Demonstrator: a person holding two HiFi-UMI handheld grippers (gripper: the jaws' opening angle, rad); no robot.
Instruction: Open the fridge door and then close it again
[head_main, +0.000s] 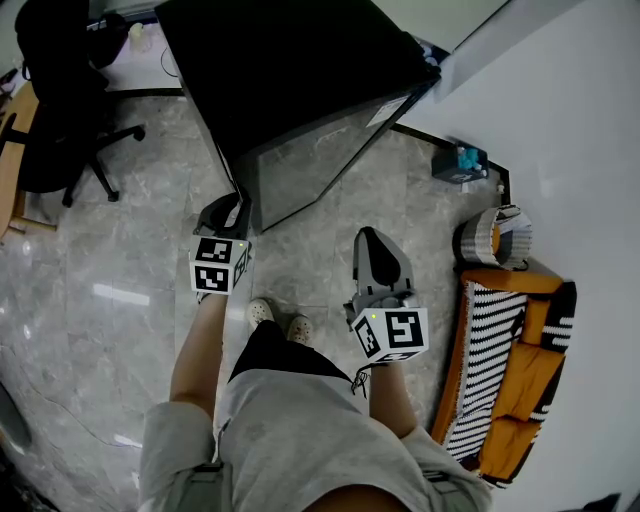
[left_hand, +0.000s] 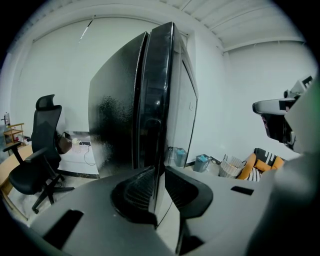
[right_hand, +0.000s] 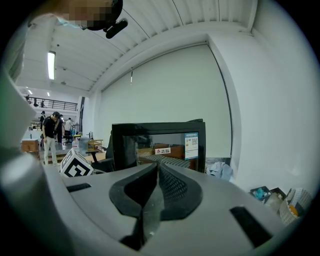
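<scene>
A tall black fridge (head_main: 300, 70) stands ahead of me, its glass door (head_main: 310, 160) facing my right side and looking closed or nearly so. My left gripper (head_main: 238, 207) is at the door's near corner. In the left gripper view the door's dark edge (left_hand: 155, 100) runs down between the jaws of the left gripper (left_hand: 159, 170), which sit narrow and close against it. My right gripper (head_main: 372, 238) hangs free in front of the door and touches nothing. In the right gripper view the pads of the right gripper (right_hand: 157, 167) meet with nothing between them, and the fridge front (right_hand: 165, 142) lies beyond.
A black office chair (head_main: 60, 110) stands to the left of the fridge. By the white wall on the right are a blue box (head_main: 462, 162), a wire basket (head_main: 492, 238) and an orange striped seat (head_main: 510, 370). My feet (head_main: 280, 322) are on grey marble floor.
</scene>
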